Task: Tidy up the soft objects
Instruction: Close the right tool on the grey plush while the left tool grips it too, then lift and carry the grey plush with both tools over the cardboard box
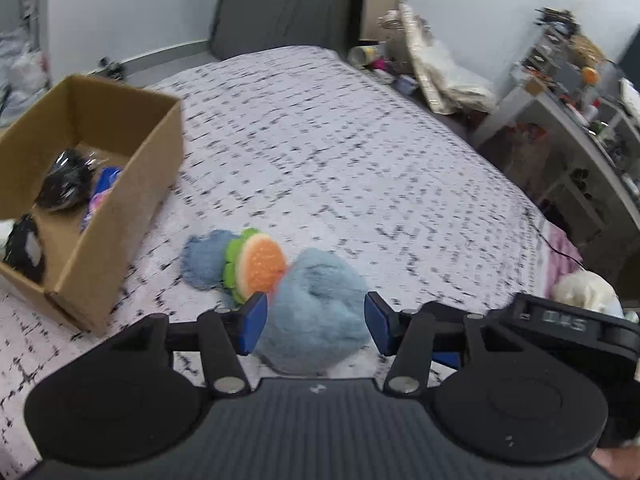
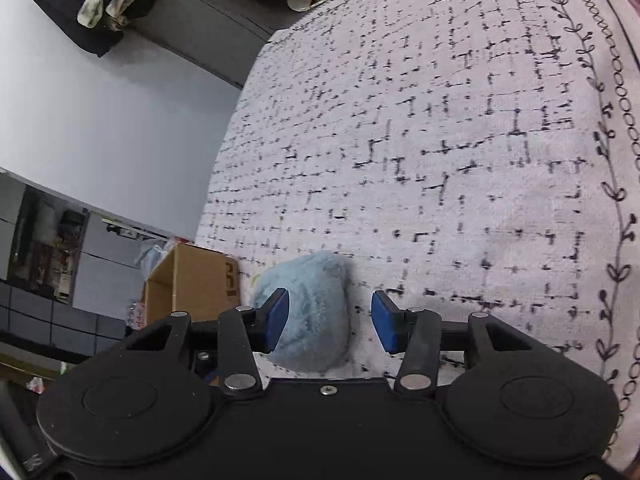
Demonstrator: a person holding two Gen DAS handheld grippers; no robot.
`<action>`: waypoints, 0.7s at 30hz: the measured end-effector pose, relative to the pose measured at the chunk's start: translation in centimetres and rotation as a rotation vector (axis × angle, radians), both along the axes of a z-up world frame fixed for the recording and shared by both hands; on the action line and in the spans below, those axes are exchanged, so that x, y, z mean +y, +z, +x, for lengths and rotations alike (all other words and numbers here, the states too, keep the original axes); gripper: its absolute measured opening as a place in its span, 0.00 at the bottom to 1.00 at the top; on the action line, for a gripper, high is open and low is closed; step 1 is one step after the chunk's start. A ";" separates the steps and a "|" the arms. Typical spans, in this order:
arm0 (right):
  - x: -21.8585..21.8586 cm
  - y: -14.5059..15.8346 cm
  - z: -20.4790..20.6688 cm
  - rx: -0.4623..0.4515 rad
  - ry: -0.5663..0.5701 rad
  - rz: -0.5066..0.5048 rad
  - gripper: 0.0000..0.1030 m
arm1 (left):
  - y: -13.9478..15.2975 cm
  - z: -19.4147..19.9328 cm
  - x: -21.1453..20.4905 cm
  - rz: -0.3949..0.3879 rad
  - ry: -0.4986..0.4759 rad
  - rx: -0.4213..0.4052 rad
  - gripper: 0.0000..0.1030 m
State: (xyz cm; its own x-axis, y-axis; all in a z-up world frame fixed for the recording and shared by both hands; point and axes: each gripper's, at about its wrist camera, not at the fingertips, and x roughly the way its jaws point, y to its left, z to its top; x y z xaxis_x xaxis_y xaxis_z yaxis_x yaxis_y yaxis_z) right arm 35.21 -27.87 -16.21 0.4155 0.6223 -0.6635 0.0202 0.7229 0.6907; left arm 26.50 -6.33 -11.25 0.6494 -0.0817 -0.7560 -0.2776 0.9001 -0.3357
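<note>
A light blue fluffy plush [image 1: 320, 300] lies on the patterned bedspread [image 1: 320, 140]. My left gripper [image 1: 316, 320] straddles it, and both blue pads touch its flanks, shut on it. Just beyond it lie a burger toy [image 1: 260, 268] and a darker blue plush [image 1: 204, 260]. In the right wrist view the same light blue plush [image 2: 308, 312] sits against the left pad of my right gripper [image 2: 330, 326]. That gripper is open, with a bare gap at its right pad. Its black housing [image 1: 560, 322] shows beside the left tool.
An open cardboard box [image 1: 132, 200] [image 2: 192, 280] stands at the bed's left, holding black plush items [image 1: 64, 184] and a pink-blue one [image 1: 102, 188]. A cluttered desk [image 1: 580, 120] lines the right side. A cream soft thing [image 1: 584, 288] lies near the bed's right edge.
</note>
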 end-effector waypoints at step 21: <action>4.2 -3.1 1.6 0.023 0.082 -0.008 0.24 | -3.3 1.7 1.9 -0.150 0.064 0.083 0.24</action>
State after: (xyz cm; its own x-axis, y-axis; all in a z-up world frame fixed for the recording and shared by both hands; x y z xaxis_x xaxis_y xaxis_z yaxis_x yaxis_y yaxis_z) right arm 36.77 -23.64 -19.29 0.3478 0.6480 -0.6776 -0.0237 0.7286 0.6846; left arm 28.19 -4.39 -14.51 0.5926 -0.1580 -0.7898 -0.3654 0.8212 -0.4384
